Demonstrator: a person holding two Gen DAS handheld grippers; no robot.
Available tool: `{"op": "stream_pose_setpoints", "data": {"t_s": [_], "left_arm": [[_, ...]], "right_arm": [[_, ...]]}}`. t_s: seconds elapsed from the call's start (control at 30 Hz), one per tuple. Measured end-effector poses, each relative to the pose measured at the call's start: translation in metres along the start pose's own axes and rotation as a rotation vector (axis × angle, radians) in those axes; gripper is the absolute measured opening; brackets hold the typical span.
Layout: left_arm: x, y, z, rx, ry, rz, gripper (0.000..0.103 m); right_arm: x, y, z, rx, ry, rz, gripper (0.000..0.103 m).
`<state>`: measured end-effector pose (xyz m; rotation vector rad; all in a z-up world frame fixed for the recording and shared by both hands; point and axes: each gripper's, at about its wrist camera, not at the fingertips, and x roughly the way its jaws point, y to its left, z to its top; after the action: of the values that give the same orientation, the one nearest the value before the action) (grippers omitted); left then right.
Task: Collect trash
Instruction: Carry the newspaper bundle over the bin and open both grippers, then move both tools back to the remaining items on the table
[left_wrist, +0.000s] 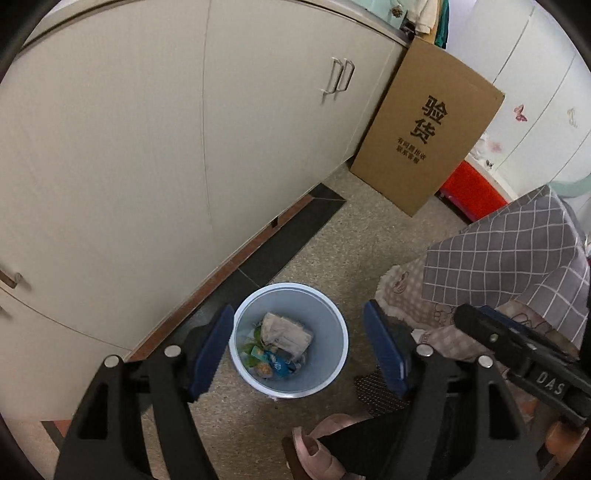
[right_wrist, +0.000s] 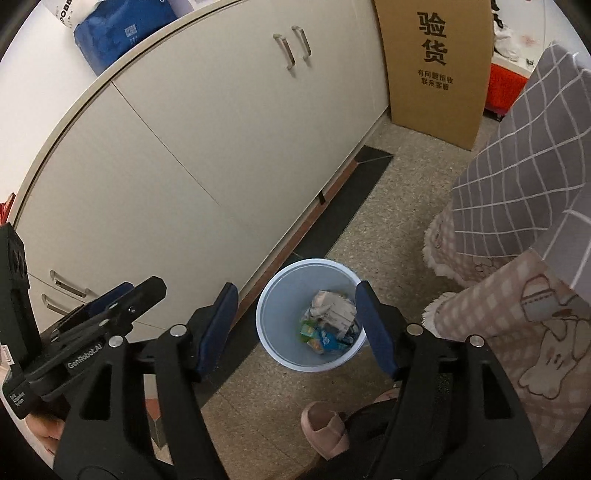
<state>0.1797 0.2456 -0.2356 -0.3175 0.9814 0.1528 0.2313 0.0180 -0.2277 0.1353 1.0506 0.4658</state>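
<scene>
A pale blue waste bin (left_wrist: 289, 339) stands on the speckled floor (left_wrist: 369, 236), and it serves as the landmark here. Inside it lies the collected trash (left_wrist: 280, 343): a crumpled paper bag on top of green and blue snack wrappers.

The left hand-held gripper (left_wrist: 297, 347) hangs above the bin with its blue-padded jaws spread wide, one on either side of the bin's rim as the left wrist view shows it; nothing is between the pads. The right hand-held gripper (right_wrist: 295, 328) hangs over the bin as well, jaws likewise wide apart and empty, its right pad overlapping the bin's rim in its own view. Each gripper shows at the edge of the other's view, so the two sit side by side above the bin.

Just behind the bin a dark strip of floor tiles (right_wrist: 343, 206) runs along the foot of a long cream cabinet (left_wrist: 147, 147) with metal handles. Farther back from the bin, a tall cardboard box (left_wrist: 424, 125) printed with black characters leans at the cabinet's end, and a red plastic crate (left_wrist: 472, 188) sits behind it. To the right of the bin hangs a grey checked cloth (right_wrist: 517, 177) over a fringed pink blanket (right_wrist: 517, 332) with a cartoon print. In front of the bin, nearest the cameras, is a pink slipper (right_wrist: 325, 428) on a person's foot.
</scene>
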Motion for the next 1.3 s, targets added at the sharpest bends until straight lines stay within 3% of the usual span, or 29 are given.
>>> {"op": "stream_pose_setpoints", "data": {"t_s": [0.43,0.77,1.0,1.3], "left_arm": [[-0.057,-0.052,0.006,0.104,-0.152,0.047,0.074],[-0.100,-0.117,0.011,0.189,-0.251,-0.006,0.079],[-0.121,-0.197,0.015,0.260,-0.300,-0.129,0.082],[-0.123,-0.342,0.006,0.499,-0.322,-0.258,0.083]], "right_arm": [[-0.078,-0.009,0.009,-0.043,-0.144,0.021,0.068],[-0.160,-0.050,0.016,0.003,-0.307,0.013,0.069],[-0.219,-0.120,0.014,0.110,-0.421,-0.057,0.069],[-0.286,-0.227,-0.002,0.276,-0.537,-0.215,0.070]]}}
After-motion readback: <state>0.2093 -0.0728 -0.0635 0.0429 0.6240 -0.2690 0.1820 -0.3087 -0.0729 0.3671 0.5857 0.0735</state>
